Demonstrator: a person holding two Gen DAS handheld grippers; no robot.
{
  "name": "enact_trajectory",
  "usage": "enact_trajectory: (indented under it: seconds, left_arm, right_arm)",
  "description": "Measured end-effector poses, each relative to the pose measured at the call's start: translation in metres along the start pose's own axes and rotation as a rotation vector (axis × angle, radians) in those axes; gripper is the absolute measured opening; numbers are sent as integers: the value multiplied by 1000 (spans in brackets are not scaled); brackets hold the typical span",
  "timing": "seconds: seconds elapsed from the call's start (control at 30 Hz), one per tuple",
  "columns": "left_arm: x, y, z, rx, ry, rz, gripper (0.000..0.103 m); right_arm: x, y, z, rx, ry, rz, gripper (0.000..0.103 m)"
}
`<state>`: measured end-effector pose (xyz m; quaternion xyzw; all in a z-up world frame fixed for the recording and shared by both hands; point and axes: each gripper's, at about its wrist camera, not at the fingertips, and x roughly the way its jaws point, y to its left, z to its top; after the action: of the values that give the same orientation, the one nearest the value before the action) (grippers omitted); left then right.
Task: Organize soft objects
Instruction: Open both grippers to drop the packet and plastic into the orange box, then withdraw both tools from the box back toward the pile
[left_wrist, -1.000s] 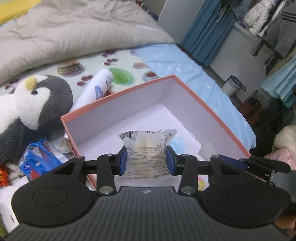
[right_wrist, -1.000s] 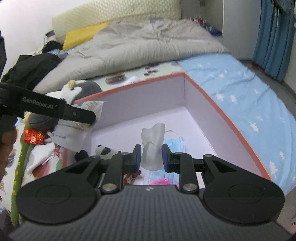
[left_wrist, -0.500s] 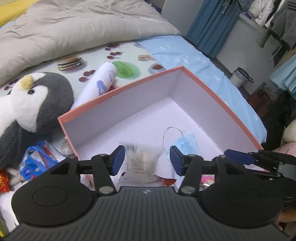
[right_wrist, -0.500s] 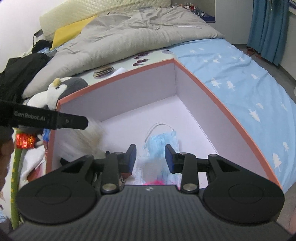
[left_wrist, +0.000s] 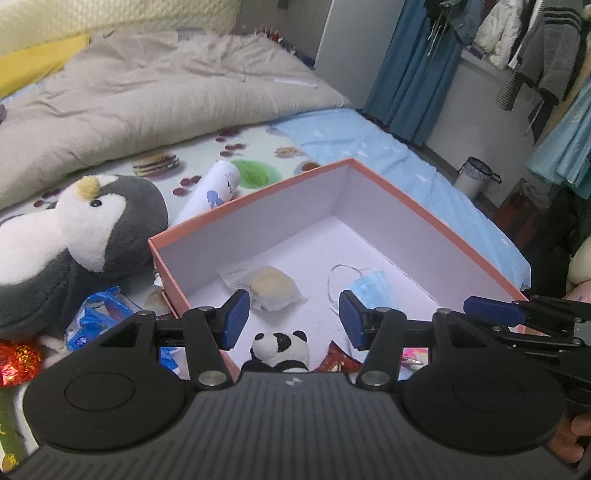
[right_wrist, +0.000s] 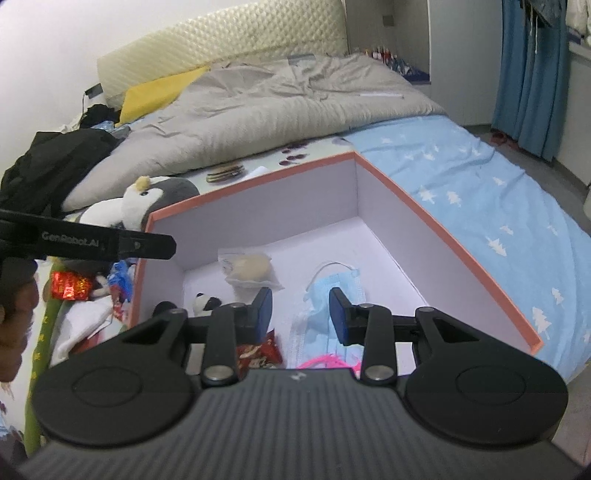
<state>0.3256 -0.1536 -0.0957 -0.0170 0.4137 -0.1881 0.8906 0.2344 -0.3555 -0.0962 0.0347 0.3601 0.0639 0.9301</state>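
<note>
Bedroom with a messy bed, and on it sits the orange box (left_wrist: 424, 206) with white insides, filling the middle of my left wrist view. My left tongs (left_wrist: 293, 317) are spread apart with nothing between them, hanging over the box's near edge. Inside, the bun packet (left_wrist: 271, 286) lies flat on the floor, centre-left: pale bread in a crinkly clear wrapper with print I can't read. Right of it is the blue face mask (left_wrist: 369, 288), one ear loop curling up. The little panda plush (left_wrist: 282, 345) pokes up at the bottom, its body cut off by my tool. A red wrapper (left_wrist: 338, 362) beside it is mostly hidden too. Outside, at left, the big penguin plush (left_wrist: 85, 236) leans near the box wall, with a white tube (left_wrist: 210, 194) behind.

Right wrist view: my right tongs (right_wrist: 301, 312) are also apart and empty, low over the box (right_wrist: 443, 229). Bun packet (right_wrist: 251, 269) upper left of the fingers, mask (right_wrist: 332, 288) partly behind them. Panda (right_wrist: 205, 304) peeks out at left, half covered. Something pink and stringy (right_wrist: 328, 360) at the bottom, can't tell what.
</note>
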Motion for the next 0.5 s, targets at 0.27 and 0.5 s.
enact_trajectory:
  seconds: [0.27,0.5]
  left_arm:
    - [-41,-13,-27,68,-90,35,60]
    - [-77,-18,-59,82,-136,41,60]
  right_arm:
    - [-28,19,-18,-12,-63,23,37]
    - [-50,32,-32,-2,-107,15,37]
